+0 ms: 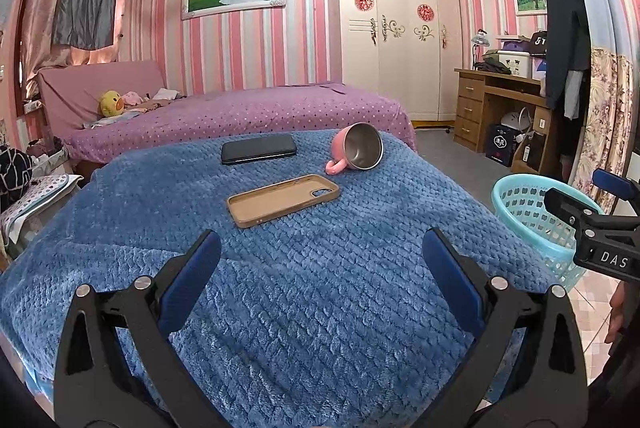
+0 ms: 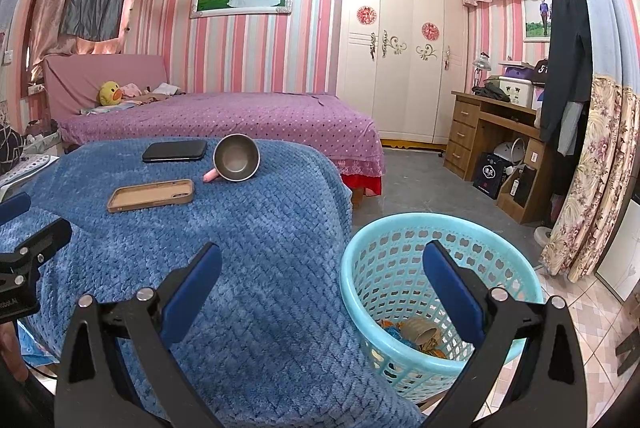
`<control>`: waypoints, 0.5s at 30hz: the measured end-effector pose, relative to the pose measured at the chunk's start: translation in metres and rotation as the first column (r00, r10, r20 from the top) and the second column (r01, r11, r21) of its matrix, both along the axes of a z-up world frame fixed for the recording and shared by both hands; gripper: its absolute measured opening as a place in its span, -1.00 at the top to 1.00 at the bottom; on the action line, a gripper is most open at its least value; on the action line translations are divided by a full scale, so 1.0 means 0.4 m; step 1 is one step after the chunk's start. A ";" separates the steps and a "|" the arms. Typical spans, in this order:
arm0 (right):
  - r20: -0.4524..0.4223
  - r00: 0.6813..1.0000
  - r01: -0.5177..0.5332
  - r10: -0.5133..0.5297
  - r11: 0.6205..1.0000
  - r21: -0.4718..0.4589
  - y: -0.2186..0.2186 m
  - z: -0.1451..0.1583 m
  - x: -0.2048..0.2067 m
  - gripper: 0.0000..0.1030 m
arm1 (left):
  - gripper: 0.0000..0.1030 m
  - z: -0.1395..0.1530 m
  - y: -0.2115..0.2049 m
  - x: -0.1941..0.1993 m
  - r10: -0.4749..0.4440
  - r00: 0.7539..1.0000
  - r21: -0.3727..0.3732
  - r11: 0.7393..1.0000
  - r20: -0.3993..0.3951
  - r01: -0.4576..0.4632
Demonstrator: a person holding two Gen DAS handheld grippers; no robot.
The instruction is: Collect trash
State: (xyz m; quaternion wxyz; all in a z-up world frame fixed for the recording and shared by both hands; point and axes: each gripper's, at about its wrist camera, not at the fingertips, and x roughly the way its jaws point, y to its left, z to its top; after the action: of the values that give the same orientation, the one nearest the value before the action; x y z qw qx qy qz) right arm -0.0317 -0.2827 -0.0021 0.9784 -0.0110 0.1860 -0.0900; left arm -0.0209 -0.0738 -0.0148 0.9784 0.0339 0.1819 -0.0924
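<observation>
Trash [image 2: 416, 334] already sits in the basket [image 2: 360, 268]; only phone [image 1: 259, 149], case [image 1: 283, 199] and mug [image 1: 358, 147] left on the blanket [image 1: 300, 288]. Both tools, left [image 1: 322, 252] and right [image 2: 322, 260], spread wide, holding nothing, so probably done.

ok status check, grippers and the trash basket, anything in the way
Left gripper open, empty. Right gripper open, empty, by the basket. Crumpled trash in it. Only phone, phone case, tipped mug on blanket.

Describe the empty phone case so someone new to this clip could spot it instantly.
Start at the blue blanket covering the surface in front of both grippers. Three things lie on it: a black phone farthest back, a tipped pink mug beside it, and the tan phone case nearest. It alone is tan, lying open side up, hollow.
</observation>
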 end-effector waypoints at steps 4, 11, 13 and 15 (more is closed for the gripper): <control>0.004 1.000 0.000 0.000 1.000 -0.003 -0.001 0.002 -0.003 -0.91 | -0.89 0.000 0.001 0.001 0.000 1.000 0.001 1.000 0.001 0.000; 0.007 1.000 0.006 -0.006 1.000 0.002 -0.007 0.005 -0.008 -0.91 | -0.89 0.000 0.001 0.001 -0.002 1.000 0.008 1.000 0.001 0.002; 0.006 1.000 0.006 -0.006 1.000 0.000 -0.007 0.005 -0.007 -0.91 | -0.89 0.000 0.003 0.001 0.000 1.000 0.007 1.000 0.004 0.000; 0.007 1.000 0.006 -0.006 1.000 0.001 -0.006 0.005 -0.007 -0.91 | -0.89 0.001 0.001 0.001 0.001 1.000 0.007 1.000 0.003 -0.001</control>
State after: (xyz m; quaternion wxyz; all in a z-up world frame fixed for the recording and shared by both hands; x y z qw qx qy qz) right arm -0.0345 -0.2853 -0.0001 0.9787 -0.0094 0.1827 -0.0929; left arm -0.0204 -0.0734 -0.0146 0.9786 0.0372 0.1808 -0.0912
